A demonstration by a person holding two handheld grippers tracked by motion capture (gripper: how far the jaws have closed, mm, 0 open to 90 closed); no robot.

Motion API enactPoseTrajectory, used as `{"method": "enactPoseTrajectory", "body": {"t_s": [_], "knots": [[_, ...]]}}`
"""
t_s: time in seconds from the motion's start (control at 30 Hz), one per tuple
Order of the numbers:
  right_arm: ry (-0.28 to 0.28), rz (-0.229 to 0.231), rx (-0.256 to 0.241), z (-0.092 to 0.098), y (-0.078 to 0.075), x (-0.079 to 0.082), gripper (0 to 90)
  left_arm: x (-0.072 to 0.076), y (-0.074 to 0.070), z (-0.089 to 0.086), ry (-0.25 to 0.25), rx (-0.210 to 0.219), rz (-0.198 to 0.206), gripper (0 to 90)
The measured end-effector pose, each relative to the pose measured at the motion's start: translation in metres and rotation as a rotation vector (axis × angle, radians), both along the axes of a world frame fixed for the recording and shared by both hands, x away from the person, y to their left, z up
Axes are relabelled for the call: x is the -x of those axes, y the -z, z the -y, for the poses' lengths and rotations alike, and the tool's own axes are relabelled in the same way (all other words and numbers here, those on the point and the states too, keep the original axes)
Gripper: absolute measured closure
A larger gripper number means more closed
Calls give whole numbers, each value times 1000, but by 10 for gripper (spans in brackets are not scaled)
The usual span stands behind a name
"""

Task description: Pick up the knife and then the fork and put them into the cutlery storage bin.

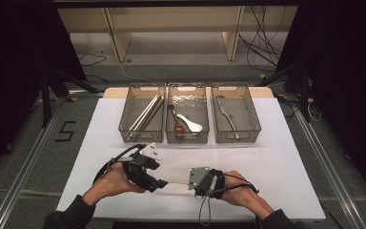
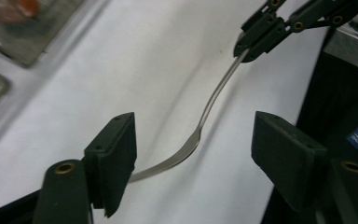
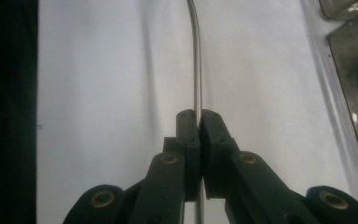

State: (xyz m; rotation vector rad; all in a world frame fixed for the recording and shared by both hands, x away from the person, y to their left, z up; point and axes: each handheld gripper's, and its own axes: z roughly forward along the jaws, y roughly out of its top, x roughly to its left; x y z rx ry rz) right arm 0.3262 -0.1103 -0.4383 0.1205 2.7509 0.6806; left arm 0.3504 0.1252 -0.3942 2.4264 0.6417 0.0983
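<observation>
A metal fork [image 2: 213, 100] hangs just above the white table, between my two grippers. My right gripper [image 3: 199, 122] is shut on its thin handle [image 3: 196, 70], and in the left gripper view it [image 2: 251, 45] clamps the handle's far end at the upper right. My left gripper [image 2: 193, 128] is open, with the fork's neck and tines lying between its jaws. The tine tips run behind the left pad [image 2: 114, 161]. In the high view the left gripper [image 1: 159, 182] and right gripper [image 1: 191, 181] face each other near the front edge, joined by the fork [image 1: 175, 182].
Three clear bins stand in a row at the back of the white table [image 1: 276, 157]. The left bin [image 1: 143, 113] has chopsticks, the middle bin [image 1: 187, 119] has spoons, and the right bin [image 1: 234, 113] has a metal utensil. A person's hands hold both grippers.
</observation>
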Motion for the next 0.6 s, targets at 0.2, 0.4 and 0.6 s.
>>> {"method": "enactPoseTrajectory", "body": {"t_s": [0.2, 0.4, 0.6], "knots": [[54, 14, -13, 11, -2, -8, 877, -4, -1, -12, -64, 55, 39, 270], [100, 24, -20, 21, -4, -16, 877, -7, 0, -18, -99, 83, 54, 233], [136, 26, -28, 28, -5, -19, 877, -7, 3, -23, -126, 94, 75, 216]]}}
